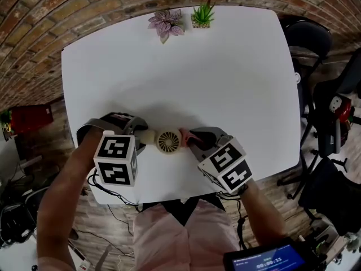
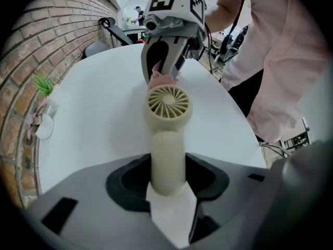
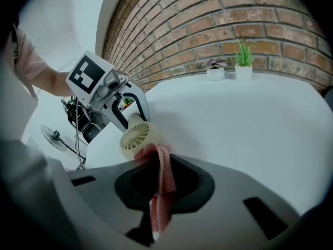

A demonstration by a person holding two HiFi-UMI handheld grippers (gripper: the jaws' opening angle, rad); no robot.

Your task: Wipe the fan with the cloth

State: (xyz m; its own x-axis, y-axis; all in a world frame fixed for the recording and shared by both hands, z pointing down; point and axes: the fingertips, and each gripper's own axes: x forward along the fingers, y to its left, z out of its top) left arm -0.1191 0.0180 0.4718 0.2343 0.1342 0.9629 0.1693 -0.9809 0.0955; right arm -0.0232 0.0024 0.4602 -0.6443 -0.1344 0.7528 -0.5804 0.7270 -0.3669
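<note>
Both forearms [image 1: 66, 192] reach in from the near edge, with the left tongs [image 1: 141, 136] and right tongs [image 1: 189, 140] tilted down toward each other. The left tongs are clamped on the handle of the cream fan [image 1: 168, 141] at the near part of the white tabletop [image 1: 225, 83]. The right tongs pinch a pink cloth [image 3: 162, 171] against the fan's head.

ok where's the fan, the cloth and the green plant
fan [image 2: 168, 102], left gripper view, centre of its round grille
cloth [image 3: 163, 178], right gripper view, middle of the hanging pink strip
green plant [image 1: 203, 11], head view, its leaves at the table's far edge
</note>
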